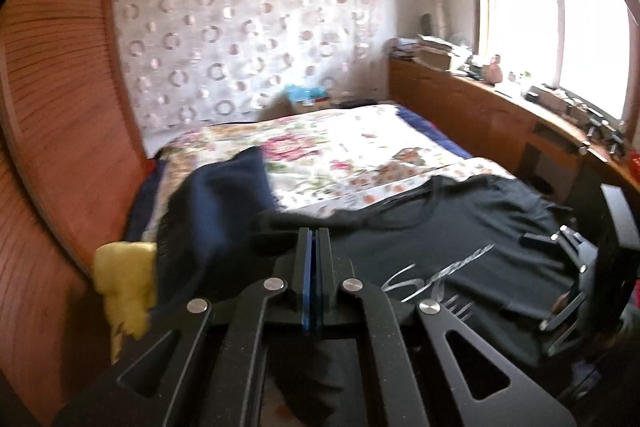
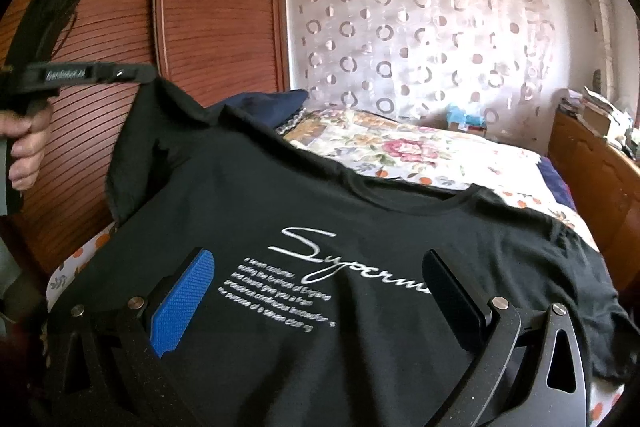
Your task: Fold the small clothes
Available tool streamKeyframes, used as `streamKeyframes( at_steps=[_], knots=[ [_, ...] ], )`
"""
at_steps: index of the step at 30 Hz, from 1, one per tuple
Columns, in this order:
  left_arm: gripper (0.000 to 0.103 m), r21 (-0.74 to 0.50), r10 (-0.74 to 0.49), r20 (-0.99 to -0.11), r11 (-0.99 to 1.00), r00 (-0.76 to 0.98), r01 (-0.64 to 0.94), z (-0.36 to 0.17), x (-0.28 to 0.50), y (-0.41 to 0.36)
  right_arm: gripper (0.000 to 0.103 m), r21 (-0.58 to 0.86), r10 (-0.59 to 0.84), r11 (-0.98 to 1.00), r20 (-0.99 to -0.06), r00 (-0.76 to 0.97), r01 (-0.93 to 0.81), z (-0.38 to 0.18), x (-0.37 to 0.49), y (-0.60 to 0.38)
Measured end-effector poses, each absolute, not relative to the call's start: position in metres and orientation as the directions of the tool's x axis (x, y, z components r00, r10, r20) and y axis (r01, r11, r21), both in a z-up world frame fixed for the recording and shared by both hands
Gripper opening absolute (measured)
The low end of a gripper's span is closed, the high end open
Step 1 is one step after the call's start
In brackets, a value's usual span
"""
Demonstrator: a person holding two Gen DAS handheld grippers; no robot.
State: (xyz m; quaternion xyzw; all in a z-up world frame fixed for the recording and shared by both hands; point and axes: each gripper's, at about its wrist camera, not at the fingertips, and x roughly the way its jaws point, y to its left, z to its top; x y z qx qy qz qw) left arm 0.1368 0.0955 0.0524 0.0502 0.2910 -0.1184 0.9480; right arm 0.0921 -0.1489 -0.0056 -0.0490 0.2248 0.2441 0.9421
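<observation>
A black T-shirt (image 2: 320, 211) with white script lettering lies face-up across the near end of a bed (image 2: 440, 151) covered in a floral sheet. At upper left of the right wrist view, the left hand-held gripper (image 2: 148, 73), held by a person's hand (image 2: 28, 147), has its jaws pressed together on the shirt's sleeve edge and lifts it clear of the bed. The right hand-held gripper (image 2: 320, 291), low in the same frame, hangs over the printed chest with its jaws wide apart, gripping nothing. The step in hand appears to be the first side fold. The next move likely calls for carrying the raised sleeve across toward the lettering and laying it flat, with the right gripper steadying the cloth.
</observation>
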Motion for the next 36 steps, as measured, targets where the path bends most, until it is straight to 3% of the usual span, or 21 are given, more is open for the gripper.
streamKeyframes(
  at_steps=[8,15,17,19,20,25,32,36],
  knots=[
    [0.002,0.006,-0.253,-0.586,0.949,0.77,0.317,0.06,0.179,0.042,0.103,0.025,0.405,0.898,-0.443,0.8,-0.44,-0.006,0.09,-0.159],
    [0.003,0.012,-0.218,-0.618,0.958,0.755,0.287,0.055,0.196,0.032,0.103,0.038,0.393,0.905,-0.452,0.8,-0.423,-0.012,0.084,-0.154],
    [0.015,-0.007,-0.227,-0.621,0.959,0.751,0.284,0.051,0.193,0.037,0.103,0.037,0.392,0.905,-0.455,0.799,-0.423,-0.013,0.082,-0.152],
    [0.042,-0.017,-0.234,-0.61,0.959,0.757,0.283,0.048,0.187,0.041,0.103,0.035,0.392,0.905,-0.458,0.798,-0.424,-0.012,0.084,-0.153],
    [0.045,-0.018,-0.234,-0.604,0.96,0.762,0.281,0.046,0.181,0.046,0.103,0.035,0.392,0.905,-0.459,0.797,-0.425,-0.011,0.085,-0.153],
    [0.079,-0.017,-0.221,-0.59,0.965,0.776,0.261,0.034,0.159,0.063,0.103,0.053,0.417,0.893,-0.472,0.777,-0.447,-0.009,0.09,-0.159],
    [0.079,-0.032,-0.168,-0.556,0.983,0.814,0.181,0.009,0.119,0.092,0.079,0.073,0.483,0.845,-0.531,0.697,-0.53,-0.006,0.122,-0.153],
    [0.079,-0.049,-0.152,-0.546,0.988,0.824,0.149,-0.008,0.096,0.104,0.072,0.069,0.492,0.824,-0.58,0.649,-0.563,-0.009,0.154,-0.142]
  ],
)
